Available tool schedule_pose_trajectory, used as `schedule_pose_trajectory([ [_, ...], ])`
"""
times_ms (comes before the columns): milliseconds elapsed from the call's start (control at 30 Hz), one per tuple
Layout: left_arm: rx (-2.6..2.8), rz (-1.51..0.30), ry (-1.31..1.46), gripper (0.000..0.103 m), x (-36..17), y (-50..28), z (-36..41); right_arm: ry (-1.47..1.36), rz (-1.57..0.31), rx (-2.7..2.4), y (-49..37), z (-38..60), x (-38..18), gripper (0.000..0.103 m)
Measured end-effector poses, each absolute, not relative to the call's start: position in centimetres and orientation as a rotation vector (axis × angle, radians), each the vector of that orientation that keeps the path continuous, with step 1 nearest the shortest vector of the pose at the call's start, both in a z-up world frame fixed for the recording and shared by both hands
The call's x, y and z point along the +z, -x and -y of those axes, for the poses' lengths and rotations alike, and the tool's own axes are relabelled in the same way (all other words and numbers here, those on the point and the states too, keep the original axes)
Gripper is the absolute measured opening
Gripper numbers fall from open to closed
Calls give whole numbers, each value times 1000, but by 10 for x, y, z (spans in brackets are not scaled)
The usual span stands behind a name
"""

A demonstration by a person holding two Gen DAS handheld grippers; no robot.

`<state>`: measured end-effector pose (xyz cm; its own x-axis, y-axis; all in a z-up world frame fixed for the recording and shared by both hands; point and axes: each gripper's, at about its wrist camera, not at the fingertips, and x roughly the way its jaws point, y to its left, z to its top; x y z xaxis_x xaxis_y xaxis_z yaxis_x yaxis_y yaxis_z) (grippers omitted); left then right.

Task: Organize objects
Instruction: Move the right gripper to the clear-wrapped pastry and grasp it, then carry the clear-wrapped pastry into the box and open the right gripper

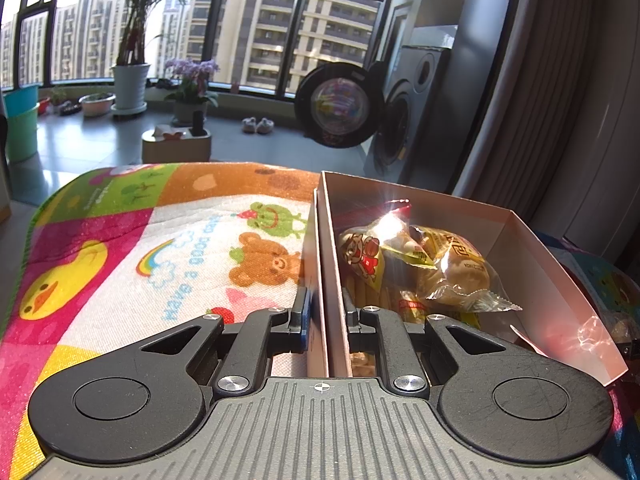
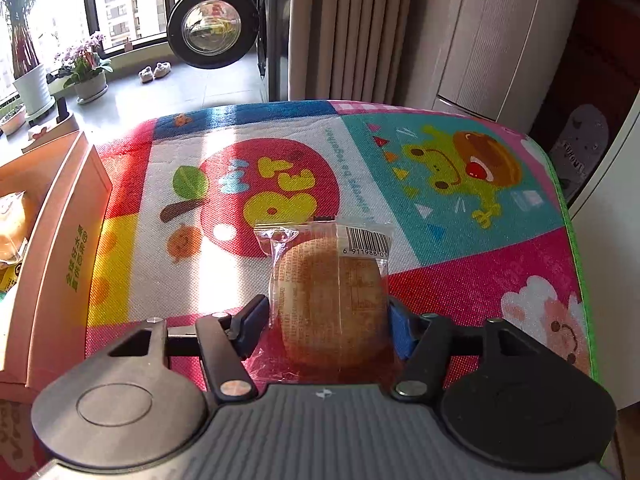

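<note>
Two grippers are sharing the work: the left gripper is pinching the cardboard box by its wall, likely steadying it, while the right gripper is clasping a wrapped pastry above the cartoon mat, beside that box, probably destined inside with the other snack packets.

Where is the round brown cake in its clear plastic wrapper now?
In the right wrist view, the round brown cake sits between the right gripper's fingers, above the colourful cartoon mat, right of the pink cardboard box.
</note>
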<state>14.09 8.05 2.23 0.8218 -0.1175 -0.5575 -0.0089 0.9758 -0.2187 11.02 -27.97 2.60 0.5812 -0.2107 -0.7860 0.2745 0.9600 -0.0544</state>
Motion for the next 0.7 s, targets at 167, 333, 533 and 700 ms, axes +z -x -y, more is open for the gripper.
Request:
schedule_pose_trajectory([
  [167, -61, -607, 222, 16, 21, -142, -82, -78, -924, -272, -79, 277, 31, 61],
  [333, -60, -606, 221, 16, 21, -142, -82, -104, -945, -250, -48, 263, 37, 61],
  [533, -60, -607, 221, 16, 21, -142, -82, -119, -938, -109, -20, 222, 65, 59],
  [700, -58, -606, 217, 16, 21, -142, -82, -126, -829, 71, -23, 179, 114, 59],
])
